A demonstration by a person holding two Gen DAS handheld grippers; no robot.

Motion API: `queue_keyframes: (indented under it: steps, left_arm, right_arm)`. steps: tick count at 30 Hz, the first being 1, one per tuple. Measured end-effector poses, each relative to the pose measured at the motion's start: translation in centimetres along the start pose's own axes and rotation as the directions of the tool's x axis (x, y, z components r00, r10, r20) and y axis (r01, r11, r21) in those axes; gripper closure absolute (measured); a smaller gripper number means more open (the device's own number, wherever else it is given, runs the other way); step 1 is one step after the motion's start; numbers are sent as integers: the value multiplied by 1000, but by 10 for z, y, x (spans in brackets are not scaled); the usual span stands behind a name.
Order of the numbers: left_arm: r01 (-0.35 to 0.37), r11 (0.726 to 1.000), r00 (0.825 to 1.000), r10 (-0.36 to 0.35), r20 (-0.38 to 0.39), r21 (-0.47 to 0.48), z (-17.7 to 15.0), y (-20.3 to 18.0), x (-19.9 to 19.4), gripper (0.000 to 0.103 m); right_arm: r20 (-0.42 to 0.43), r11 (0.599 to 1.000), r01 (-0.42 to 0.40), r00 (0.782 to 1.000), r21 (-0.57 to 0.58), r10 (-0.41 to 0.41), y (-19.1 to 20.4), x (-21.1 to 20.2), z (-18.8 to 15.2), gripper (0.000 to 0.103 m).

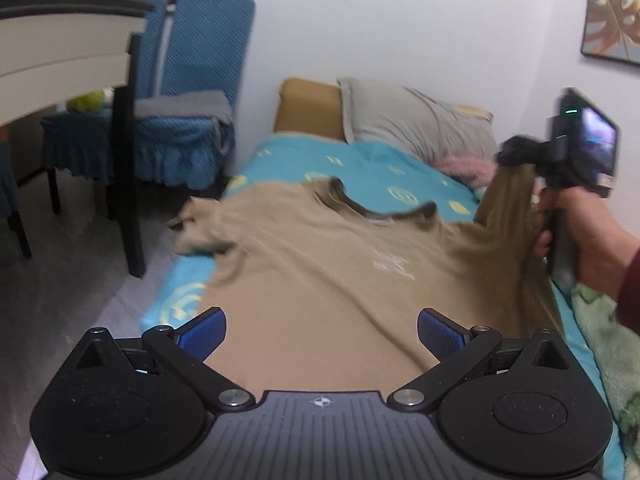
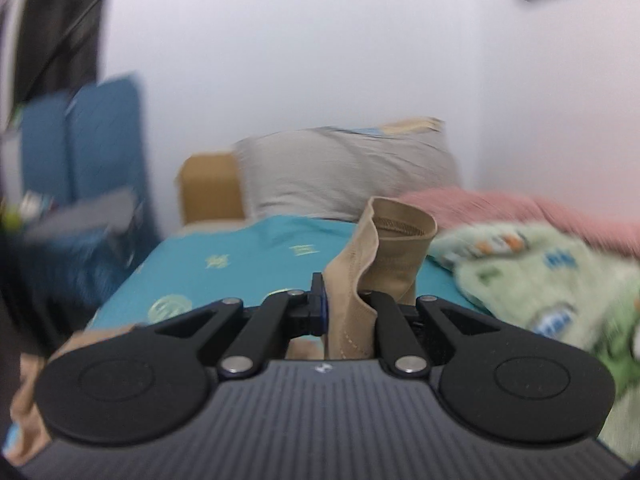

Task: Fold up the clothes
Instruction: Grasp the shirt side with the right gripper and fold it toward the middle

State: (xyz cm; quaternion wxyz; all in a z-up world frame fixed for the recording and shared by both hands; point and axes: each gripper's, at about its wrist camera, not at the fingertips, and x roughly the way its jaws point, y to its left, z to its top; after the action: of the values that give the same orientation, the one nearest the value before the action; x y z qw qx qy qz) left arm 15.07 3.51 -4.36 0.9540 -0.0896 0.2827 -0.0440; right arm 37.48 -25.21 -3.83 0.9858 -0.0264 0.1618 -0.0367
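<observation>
left wrist view: the tan t-shirt [image 1: 320, 256] lies spread on the bed [image 1: 360, 168]. the left gripper [image 1: 322, 334] hovers over its hem, jaws wide, holding nothing. the right gripper [image 1: 516, 152] lifts one sleeve.

right wrist view: jaws clamped on the sleeve [image 2: 384, 256]. the fabric looks light, limp and drapes freely; grip seams or hems.

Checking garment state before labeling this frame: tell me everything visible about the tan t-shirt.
The tan t-shirt is soft knit, spread front up on the teal bedsheet, its dark-lined collar toward the pillow. A faint pale chest print shows, blurred. One sleeve hangs off the bed's left edge; the other is lifted, pinched in the shut right gripper, hem stitching visible. The open left gripper hovers over the lower part, apparently not touching.
</observation>
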Motion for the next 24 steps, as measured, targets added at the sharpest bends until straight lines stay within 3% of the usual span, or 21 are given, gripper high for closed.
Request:
queue_keyframes:
  steps: [5, 8, 12, 17, 19, 21, 22, 24]
  left_arm:
    - [-21, 998, 1000, 20, -16, -52, 1, 31, 4, 0]
    - [-32, 997, 998, 28, -53, -72, -6, 43, 17, 0]
    - [-34, 998, 994, 28, -106, -51, -11, 44, 38, 0]
    - [-26, 1000, 991, 25, -133, -5, -19, 34, 47, 0]
    - [-21, 1000, 991, 21, -135, 6, -22, 29, 49, 0]
    - [-18, 1000, 991, 20, -129, 14, -22, 25, 46, 0]
    - [-17, 1000, 992, 19, -124, 19, -22, 22, 44, 0]
    - [-17, 1000, 993, 20, -114, 24, -22, 18, 38, 0]
  right_arm:
    - [-103, 983, -70, 993, -170, 53, 92, 35, -32, 97]
    - [-181, 975, -104, 981, -195, 68, 124, 57, -61, 97]
    - [-217, 979, -130, 971, -154, 95, 127, 68, -84, 96]
    - [-196, 980, -156, 972, -122, 130, 107, 51, -72, 93]
    - [-205, 977, -198, 962, -80, 178, 98, 38, -61, 78]
    - [-198, 969, -249, 950, -13, 241, 86, 17, -49, 21]
    - [-180, 964, -266, 947, 15, 265, 80, 2, -43, 16]
    - [-150, 954, -295, 942, 61, 301, 69, -29, -32, 17]
